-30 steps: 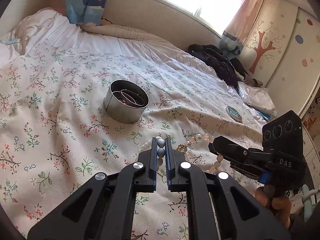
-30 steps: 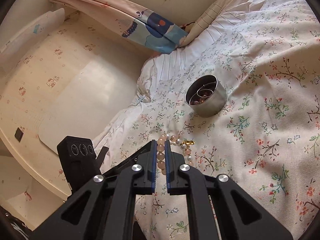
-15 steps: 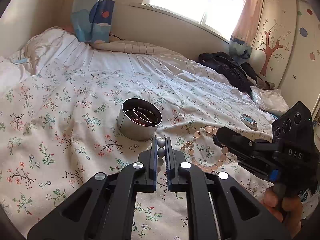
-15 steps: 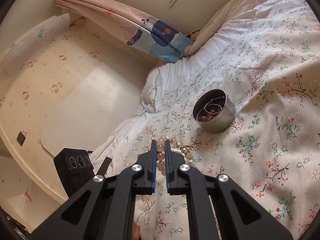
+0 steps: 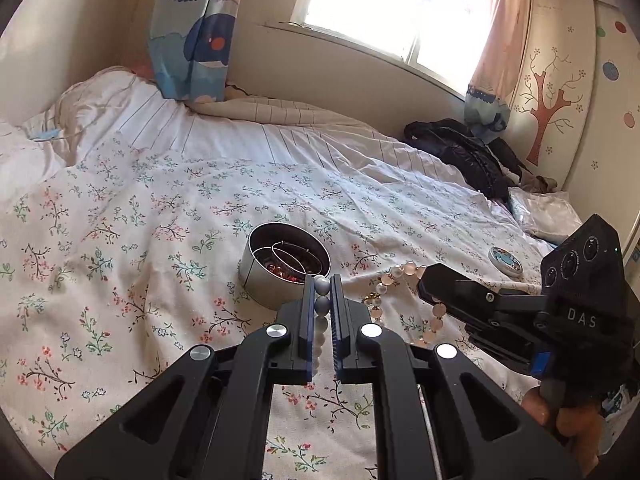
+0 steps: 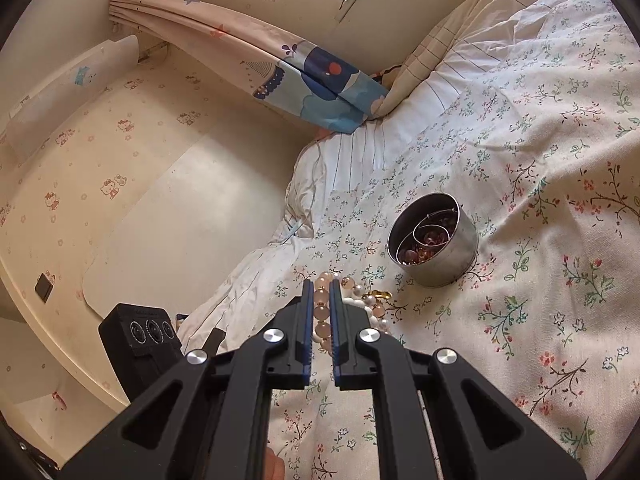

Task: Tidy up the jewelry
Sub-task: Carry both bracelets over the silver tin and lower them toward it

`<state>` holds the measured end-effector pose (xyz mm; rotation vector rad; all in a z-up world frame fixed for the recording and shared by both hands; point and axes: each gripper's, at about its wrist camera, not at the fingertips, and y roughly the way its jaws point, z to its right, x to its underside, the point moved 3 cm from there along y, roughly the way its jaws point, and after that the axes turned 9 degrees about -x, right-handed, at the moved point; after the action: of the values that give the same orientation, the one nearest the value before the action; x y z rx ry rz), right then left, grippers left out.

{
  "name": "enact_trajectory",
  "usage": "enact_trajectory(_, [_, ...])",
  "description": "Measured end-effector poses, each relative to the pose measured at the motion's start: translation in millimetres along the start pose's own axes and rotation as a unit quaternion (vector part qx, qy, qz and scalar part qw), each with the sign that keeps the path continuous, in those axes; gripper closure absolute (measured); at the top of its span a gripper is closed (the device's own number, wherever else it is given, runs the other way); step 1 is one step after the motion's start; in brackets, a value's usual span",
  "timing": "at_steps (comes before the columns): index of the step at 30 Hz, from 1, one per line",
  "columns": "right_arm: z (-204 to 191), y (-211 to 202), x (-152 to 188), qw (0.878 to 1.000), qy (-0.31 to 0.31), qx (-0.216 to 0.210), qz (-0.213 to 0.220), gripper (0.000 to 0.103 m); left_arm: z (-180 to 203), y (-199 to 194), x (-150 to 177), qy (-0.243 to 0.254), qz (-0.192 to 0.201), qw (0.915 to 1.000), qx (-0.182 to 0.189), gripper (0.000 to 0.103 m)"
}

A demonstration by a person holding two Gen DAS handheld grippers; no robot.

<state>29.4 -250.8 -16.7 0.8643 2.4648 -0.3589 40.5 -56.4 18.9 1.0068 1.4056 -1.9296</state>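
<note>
A bead necklace, part pearl-white (image 5: 321,305) and part pale pink (image 6: 322,313), with a small gold clasp (image 5: 373,298), hangs between both grippers just above the floral bedspread. My left gripper (image 5: 322,282) is shut on the white pearls. My right gripper (image 6: 322,286) is shut on the pink beads and appears in the left wrist view (image 5: 430,286) at the right. A round metal tin (image 5: 260,280) holding hoops and red beads stands just beyond both sets of fingertips; it also shows in the right wrist view (image 6: 452,256).
A small round lid (image 5: 505,260) lies on the bedspread (image 5: 120,240) to the right. Dark clothing (image 5: 464,152) is heaped by the wall at the far right. A curtain (image 5: 192,40) and a pillow sit at the head of the bed. The left gripper's camera housing (image 6: 140,336) is at lower left.
Both grippers have carried the necklace closer to the tin, keeping their hold. The left wrist view has tipped up, so more of the window and wall shows.
</note>
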Motion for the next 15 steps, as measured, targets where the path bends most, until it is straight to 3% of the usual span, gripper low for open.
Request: enact_trajectory(15, [5.9, 12.3, -14.6, 1.0, 0.001, -0.002, 0.004, 0.095, 8.3, 13.9, -11.1, 0.014, 0.012, 0.9997, -0.017, 0.096])
